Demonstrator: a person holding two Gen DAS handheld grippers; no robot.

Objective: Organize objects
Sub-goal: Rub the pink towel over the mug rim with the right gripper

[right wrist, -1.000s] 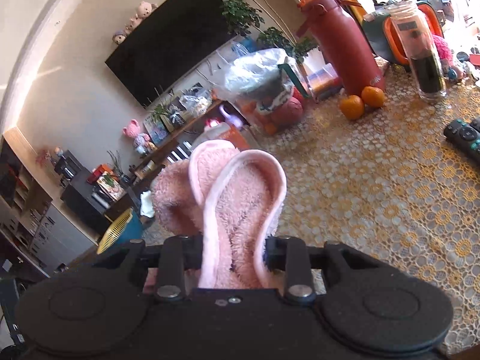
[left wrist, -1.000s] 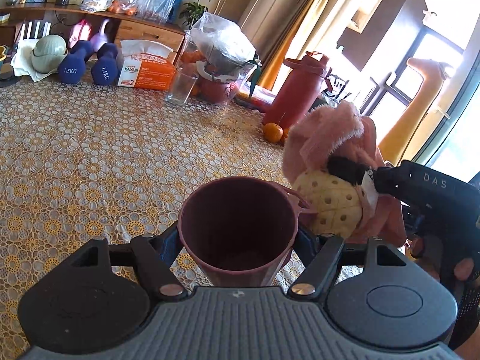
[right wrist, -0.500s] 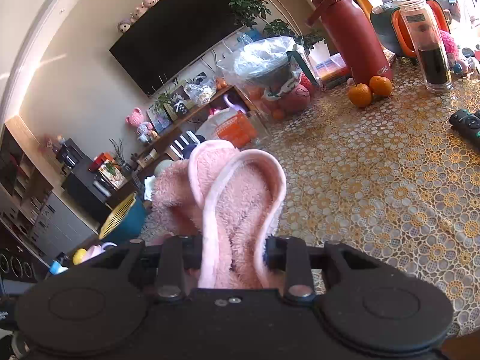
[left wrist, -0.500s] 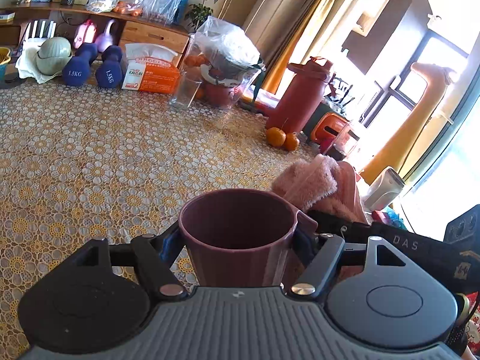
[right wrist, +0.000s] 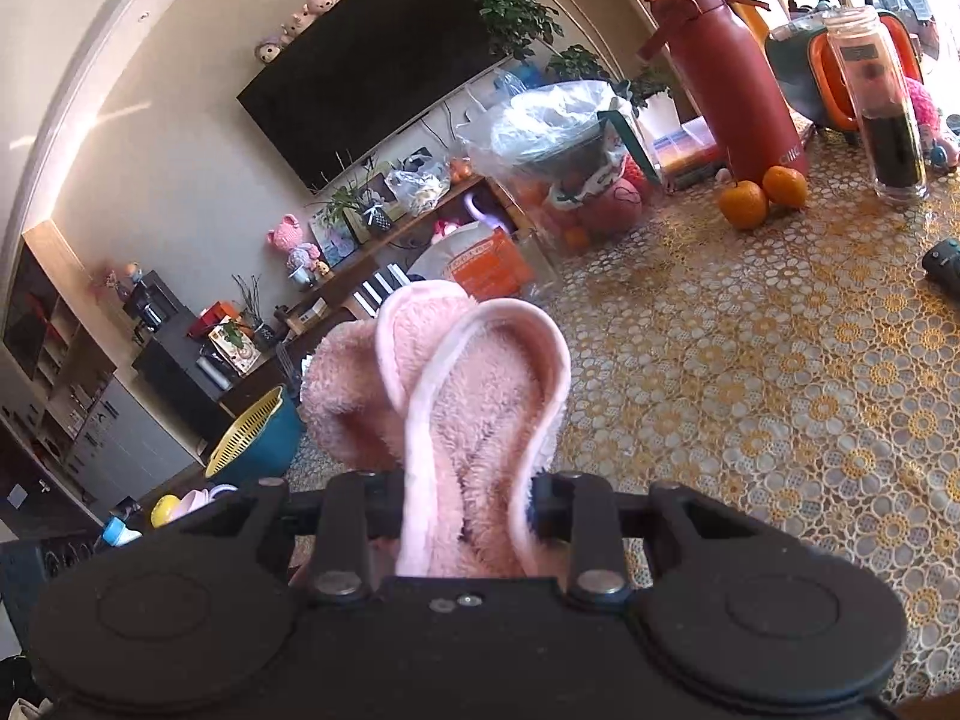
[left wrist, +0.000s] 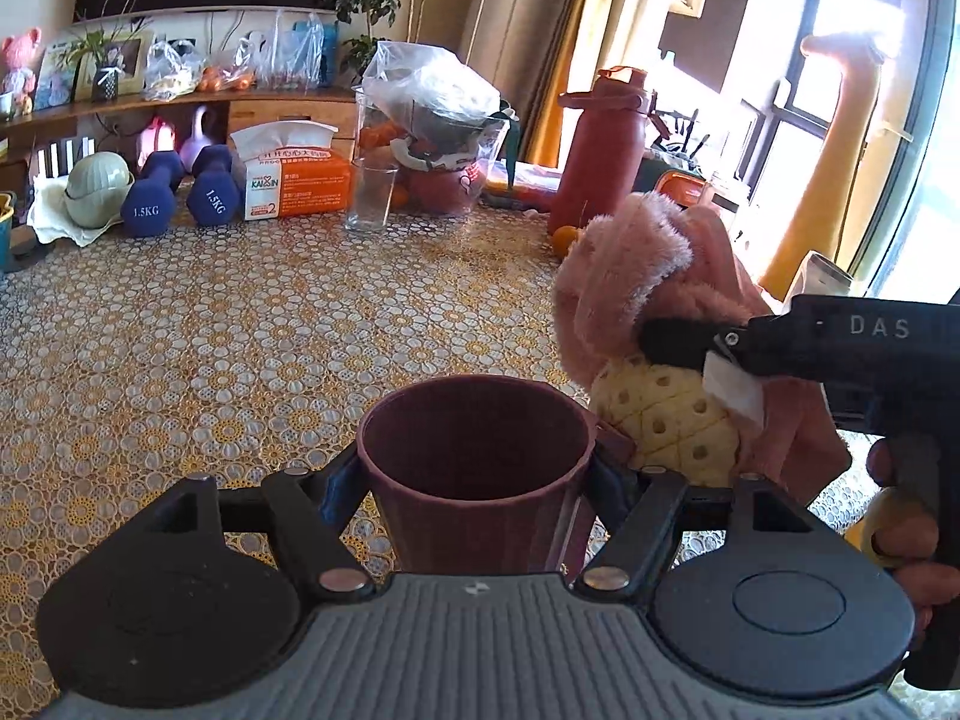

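Note:
My left gripper (left wrist: 477, 474) is shut on a maroon cup (left wrist: 474, 420), held upright above the lace-covered table (left wrist: 240, 330). My right gripper (right wrist: 465, 498) is shut on a pink fluffy slipper (right wrist: 480, 396), its heel end sticking up between the fingers. In the left wrist view the slipper (left wrist: 636, 276) hangs just right of the cup, showing its yellow studded sole (left wrist: 666, 420), with the right gripper (left wrist: 678, 342) clamped across it and a hand (left wrist: 906, 510) on the handle.
Along the table's far edge stand two blue dumbbells (left wrist: 174, 195), a tissue box (left wrist: 294, 180), a clear glass (left wrist: 375, 192), a bagged container (left wrist: 444, 144), a red flask (left wrist: 600, 144), oranges (right wrist: 762, 195), a dark-filled jar (right wrist: 888, 102) and a remote (right wrist: 942, 258).
The right gripper has lifted the slipper again beside the cup after dipping lower half a second ago. The left gripper has tilted to a more level view, cup still held.

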